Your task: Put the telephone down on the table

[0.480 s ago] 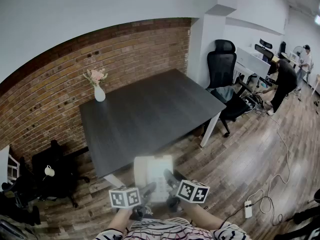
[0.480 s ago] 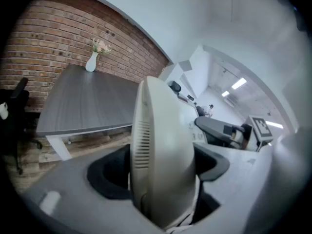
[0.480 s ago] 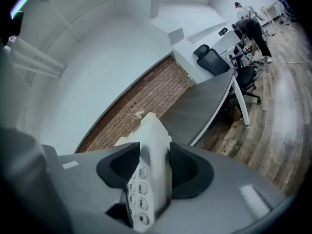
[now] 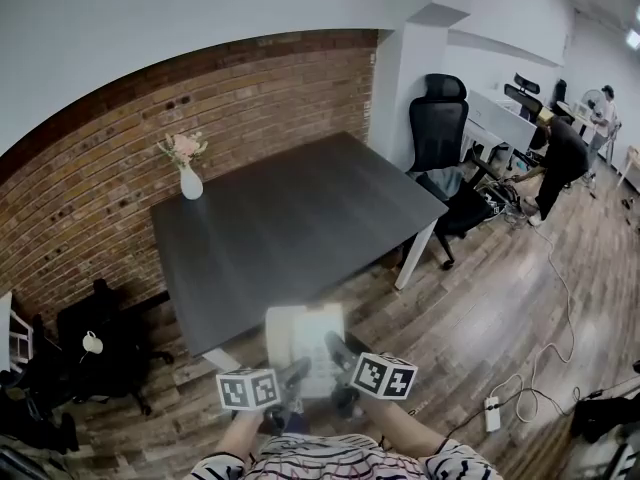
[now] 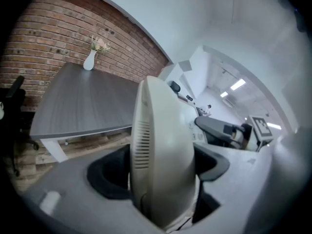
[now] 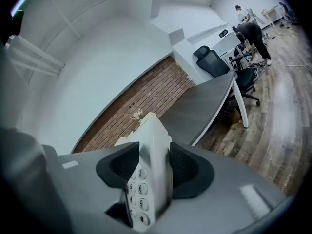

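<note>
**Telephone held short of table; both grips sound**

The cream plastic desk telephone (image 4: 305, 340) is clamped on both sides. The left gripper (image 5: 163, 167) is closed on its rounded, slatted side and the right gripper (image 6: 155, 168) on its keypad edge. It hangs over the wood floor, just short of the dark grey rectangular table (image 4: 300, 208).

Advice: hold both grips level, clear the near edge, then lower the telephone flat.

The tabletop has ample room. A white vase of flowers (image 4: 189, 182) stands at the far corner, and a black office chair (image 4: 440, 133) is beyond the right side.

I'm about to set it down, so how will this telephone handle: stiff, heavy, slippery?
Likely stiff: the telephone holds its shape, pinched only at its sides by the left tongs and right tongs. Its smooth rounded plastic shell may slip. Probably fairly light, since two pinches carry it.
</note>
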`<state>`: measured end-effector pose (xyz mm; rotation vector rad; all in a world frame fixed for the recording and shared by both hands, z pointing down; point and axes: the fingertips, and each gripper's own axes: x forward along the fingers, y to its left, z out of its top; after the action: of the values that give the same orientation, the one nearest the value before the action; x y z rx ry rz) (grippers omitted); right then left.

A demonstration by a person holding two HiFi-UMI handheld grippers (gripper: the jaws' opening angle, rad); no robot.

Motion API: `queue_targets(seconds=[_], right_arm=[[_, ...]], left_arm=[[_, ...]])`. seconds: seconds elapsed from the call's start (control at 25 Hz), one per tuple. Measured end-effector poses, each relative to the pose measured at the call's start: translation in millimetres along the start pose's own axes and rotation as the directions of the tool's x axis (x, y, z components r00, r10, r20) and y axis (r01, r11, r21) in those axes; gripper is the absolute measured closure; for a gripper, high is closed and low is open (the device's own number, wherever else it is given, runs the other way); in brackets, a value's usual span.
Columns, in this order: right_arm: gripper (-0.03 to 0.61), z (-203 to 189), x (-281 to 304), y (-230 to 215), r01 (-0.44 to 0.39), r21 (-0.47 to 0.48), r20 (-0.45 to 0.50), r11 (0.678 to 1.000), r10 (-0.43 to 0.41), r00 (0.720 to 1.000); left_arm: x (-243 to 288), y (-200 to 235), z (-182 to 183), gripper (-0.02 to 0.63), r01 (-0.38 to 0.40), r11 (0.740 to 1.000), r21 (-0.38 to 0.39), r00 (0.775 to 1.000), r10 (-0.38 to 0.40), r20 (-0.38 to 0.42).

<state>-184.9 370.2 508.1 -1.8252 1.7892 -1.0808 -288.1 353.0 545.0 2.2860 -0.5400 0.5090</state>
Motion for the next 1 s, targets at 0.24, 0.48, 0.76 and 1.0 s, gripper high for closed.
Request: queue_targets(seconds=[0.24,0.48,0.76,1.0], right_arm=[[0.387,21.1,51.6,-5.2,0.027,0.009,0.012,1.0,-0.028,1.0],[0.387,51.2,110.2,-2.9,0.054,0.009,0.049,0.999,-0.054,0.997],[0.387,81.2,169.1,-5.7,0.087,0.031,0.077,0.996,-0.09,0.993],[0.387,100.2,201.6,-19.0,0.117,0.049,0.084,0.992,-0.12,0.989]], left_arm=[[26.4,32.7,41.4,0.246,0.02,1.0,0.007,1.0,-0.02,-0.02],[52.6,69.3,95.3,0.245,0.041,0.999,0.03,0.998,-0.04,-0.039],[84.0,99.8,150.9,0.245,0.096,0.995,0.04,0.993,-0.093,-0.066],[112.6,116.5,177.4,0.244,0.112,0.993,0.038,0.989,-0.108,-0.099]])
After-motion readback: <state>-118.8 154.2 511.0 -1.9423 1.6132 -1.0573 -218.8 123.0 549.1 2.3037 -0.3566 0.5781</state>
